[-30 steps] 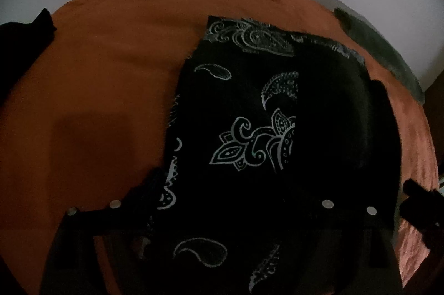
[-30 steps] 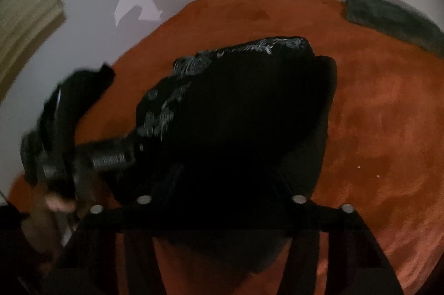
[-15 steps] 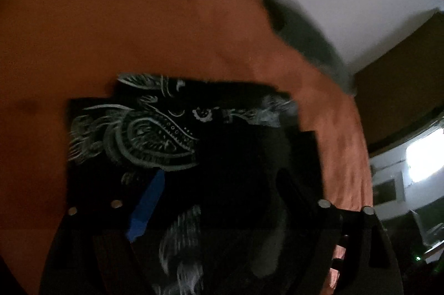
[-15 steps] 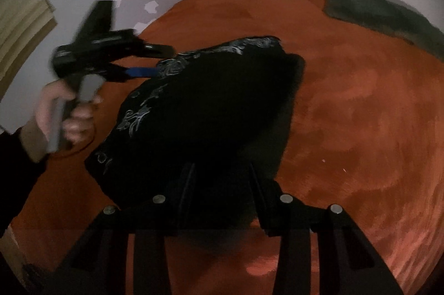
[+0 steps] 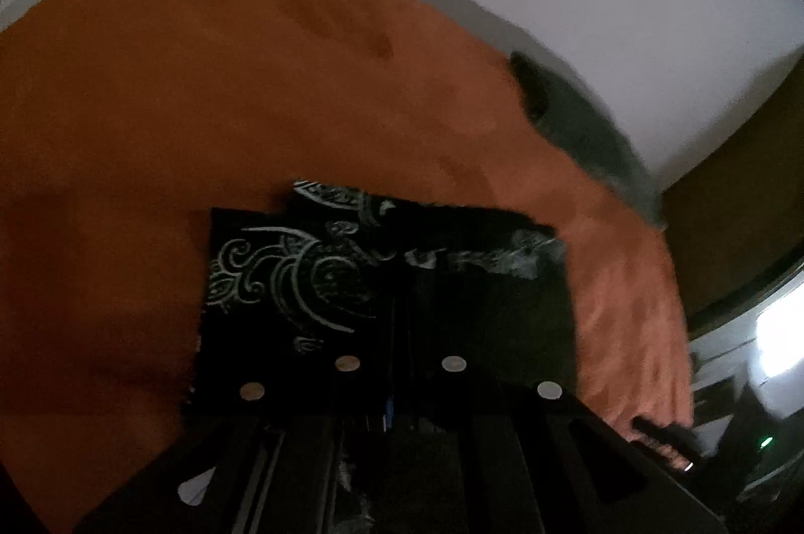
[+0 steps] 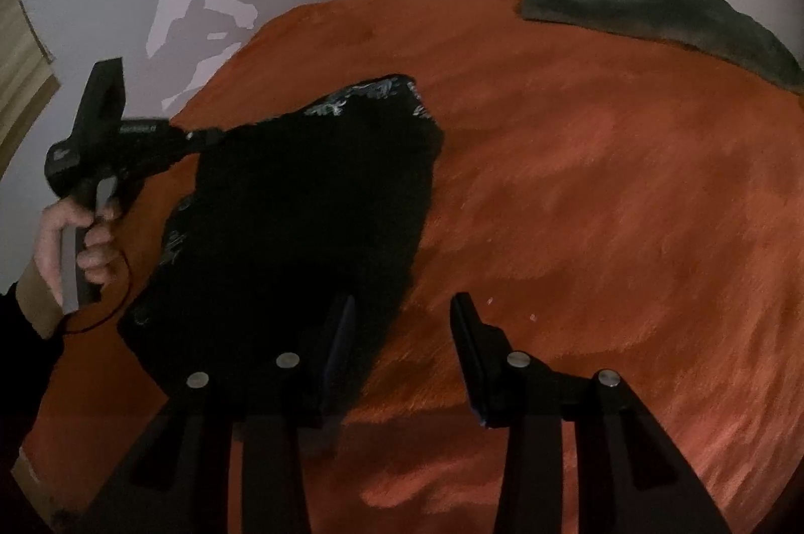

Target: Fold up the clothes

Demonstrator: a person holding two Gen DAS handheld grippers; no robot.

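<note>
Nearest me, my right gripper (image 6: 402,323) stands spread and empty over the orange blanket (image 6: 578,192), its left finger at the near edge of the black paisley cloth (image 6: 301,207). Left of it, my left gripper (image 5: 402,333) is pressed together on the cloth's far-left corner. Farthest right, a dark green cloth (image 6: 653,6) lies apart.

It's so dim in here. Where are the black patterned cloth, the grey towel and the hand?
Black patterned cloth (image 5: 311,278), left wrist view, white swirl print.
Grey towel (image 6: 653,6), right wrist view, its middle.
Hand (image 6: 75,242), right wrist view, knuckles.
</note>
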